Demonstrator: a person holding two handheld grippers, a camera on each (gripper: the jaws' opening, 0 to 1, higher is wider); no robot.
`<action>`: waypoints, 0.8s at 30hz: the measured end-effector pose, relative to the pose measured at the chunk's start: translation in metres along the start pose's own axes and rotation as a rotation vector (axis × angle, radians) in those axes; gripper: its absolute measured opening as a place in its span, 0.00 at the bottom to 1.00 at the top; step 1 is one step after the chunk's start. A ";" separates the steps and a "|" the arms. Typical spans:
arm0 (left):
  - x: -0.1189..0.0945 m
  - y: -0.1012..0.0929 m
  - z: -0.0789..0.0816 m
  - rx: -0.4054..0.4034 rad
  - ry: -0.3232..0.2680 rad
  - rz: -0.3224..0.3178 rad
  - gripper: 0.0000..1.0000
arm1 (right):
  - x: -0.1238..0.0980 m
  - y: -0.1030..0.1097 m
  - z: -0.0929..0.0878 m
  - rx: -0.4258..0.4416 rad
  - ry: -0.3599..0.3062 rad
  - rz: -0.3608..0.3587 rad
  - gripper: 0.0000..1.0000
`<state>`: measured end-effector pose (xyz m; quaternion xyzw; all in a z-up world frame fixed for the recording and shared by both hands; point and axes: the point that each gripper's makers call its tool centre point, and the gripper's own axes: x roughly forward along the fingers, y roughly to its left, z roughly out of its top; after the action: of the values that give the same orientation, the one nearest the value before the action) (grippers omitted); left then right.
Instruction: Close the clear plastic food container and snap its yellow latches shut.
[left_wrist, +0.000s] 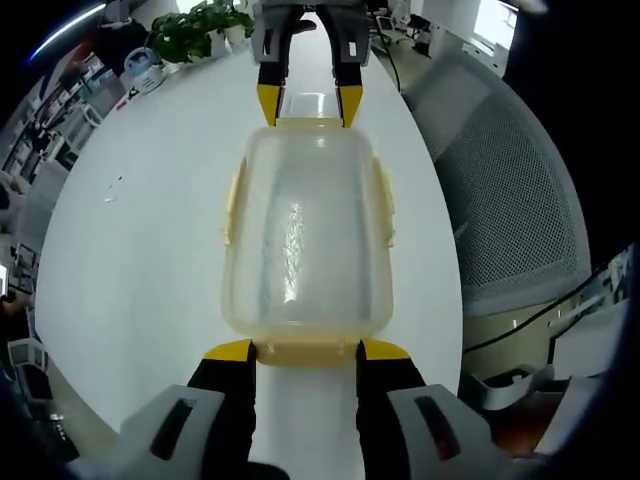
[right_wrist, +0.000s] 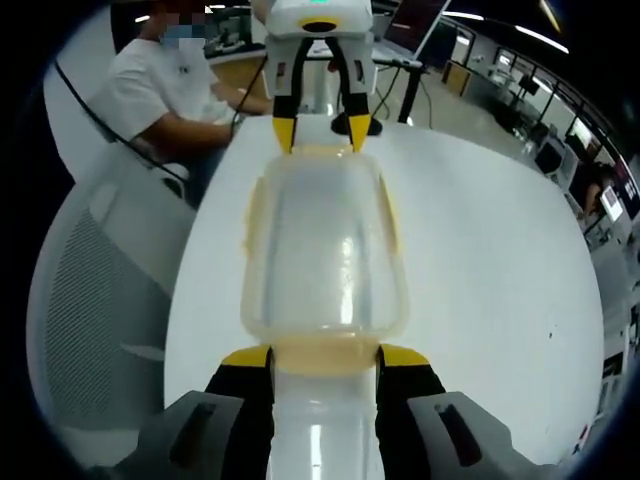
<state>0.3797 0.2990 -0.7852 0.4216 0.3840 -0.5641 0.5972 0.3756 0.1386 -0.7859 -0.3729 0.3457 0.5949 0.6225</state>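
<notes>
Left gripper (left_wrist: 305, 350) and right gripper (right_wrist: 325, 356) facing, jaws apart, at opposite end latches of container (left_wrist: 306, 240).

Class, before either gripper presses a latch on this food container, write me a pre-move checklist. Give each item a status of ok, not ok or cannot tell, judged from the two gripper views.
1. Lid sits on the clear container: ok, it covers the top squarely.
2. Left gripper lined up with an end latch: ok, the jaws stand either side of the yellow tab.
3. Right gripper lined up with the opposite end latch: ok, same stance.
4. End latches snapped down: cannot tell.
5. Side latches snapped down: cannot tell; they look slightly flared.
6. Container rests flat on the white table: ok.
</notes>
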 end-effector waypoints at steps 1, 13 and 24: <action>0.001 0.000 0.001 -0.002 -0.001 0.001 0.38 | -0.001 -0.001 -0.001 0.001 -0.001 0.000 0.38; 0.008 0.001 0.021 -0.003 -0.016 -0.006 0.38 | -0.012 -0.001 -0.019 0.003 0.014 -0.002 0.38; 0.016 0.003 0.040 0.015 -0.015 -0.008 0.38 | -0.022 -0.001 -0.036 0.022 0.018 -0.002 0.38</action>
<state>0.3831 0.2561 -0.7861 0.4205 0.3767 -0.5725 0.5946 0.3757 0.0964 -0.7841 -0.3720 0.3574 0.5870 0.6239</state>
